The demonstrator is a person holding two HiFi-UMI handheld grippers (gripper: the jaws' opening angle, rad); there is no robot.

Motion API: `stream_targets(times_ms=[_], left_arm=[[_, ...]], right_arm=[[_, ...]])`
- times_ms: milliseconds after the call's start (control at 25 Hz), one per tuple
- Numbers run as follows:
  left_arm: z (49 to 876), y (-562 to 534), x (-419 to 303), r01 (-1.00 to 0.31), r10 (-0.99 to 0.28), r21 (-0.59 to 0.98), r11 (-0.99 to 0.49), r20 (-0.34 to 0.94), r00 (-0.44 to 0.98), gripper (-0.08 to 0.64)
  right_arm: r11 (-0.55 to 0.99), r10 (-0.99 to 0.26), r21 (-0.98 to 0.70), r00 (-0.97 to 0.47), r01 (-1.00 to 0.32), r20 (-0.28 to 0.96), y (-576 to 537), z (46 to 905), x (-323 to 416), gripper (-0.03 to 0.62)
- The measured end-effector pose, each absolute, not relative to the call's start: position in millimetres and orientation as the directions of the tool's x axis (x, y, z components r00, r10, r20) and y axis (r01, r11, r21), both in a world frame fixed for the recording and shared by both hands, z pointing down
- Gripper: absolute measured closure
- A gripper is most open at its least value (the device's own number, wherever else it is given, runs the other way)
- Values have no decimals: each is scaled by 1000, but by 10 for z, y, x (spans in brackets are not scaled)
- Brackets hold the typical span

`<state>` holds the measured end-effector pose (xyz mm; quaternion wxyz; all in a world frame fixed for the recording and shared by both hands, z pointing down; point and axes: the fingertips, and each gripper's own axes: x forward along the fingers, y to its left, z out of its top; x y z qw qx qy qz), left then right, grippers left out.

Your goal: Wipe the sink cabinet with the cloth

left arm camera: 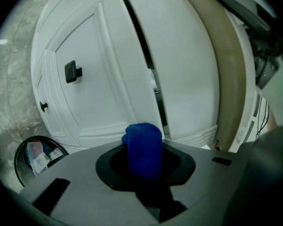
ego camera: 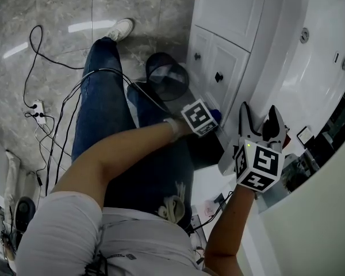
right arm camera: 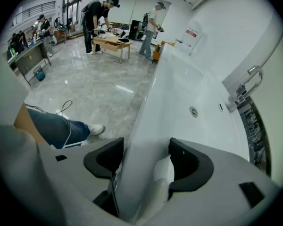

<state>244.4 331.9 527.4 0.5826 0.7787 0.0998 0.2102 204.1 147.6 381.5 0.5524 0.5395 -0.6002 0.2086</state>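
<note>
The white sink cabinet (ego camera: 227, 56) has panelled doors with black knobs (left arm camera: 73, 72). A dark gap (left arm camera: 148, 74) runs between two door panels. My left gripper (ego camera: 211, 119) is low in front of the cabinet and shut on a rolled blue cloth (left arm camera: 142, 147), which sticks up between the jaws. The cloth (ego camera: 216, 116) also peeks out in the head view, close to the cabinet's foot. My right gripper (ego camera: 259, 125) is higher, at the white sink (right arm camera: 193, 93). Its jaws stand apart, open, with the sink's front rim (right arm camera: 141, 140) running between them.
A black waste bin (ego camera: 168, 76) with rubbish stands on the marble floor beside the cabinet. Cables (ego camera: 52, 114) and a power strip (ego camera: 37, 109) lie at left. A faucet (right arm camera: 247, 86) rises at the sink's back. People work at a table (right arm camera: 112, 42) far off.
</note>
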Motion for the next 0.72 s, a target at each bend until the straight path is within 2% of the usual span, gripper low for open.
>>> stream_targets(times_ms=[440,720], left_arm=[[5080,2802,2377,-95,330,944,-317,203,922,462],[5085,2680,2361,-90,345,916,-390,236,909,457]], right_arm=[[328,-392,334,195,-883,899,1494,3823,2025,323],[321,-385,335,201,-886,901,1486,3826,2020,324]])
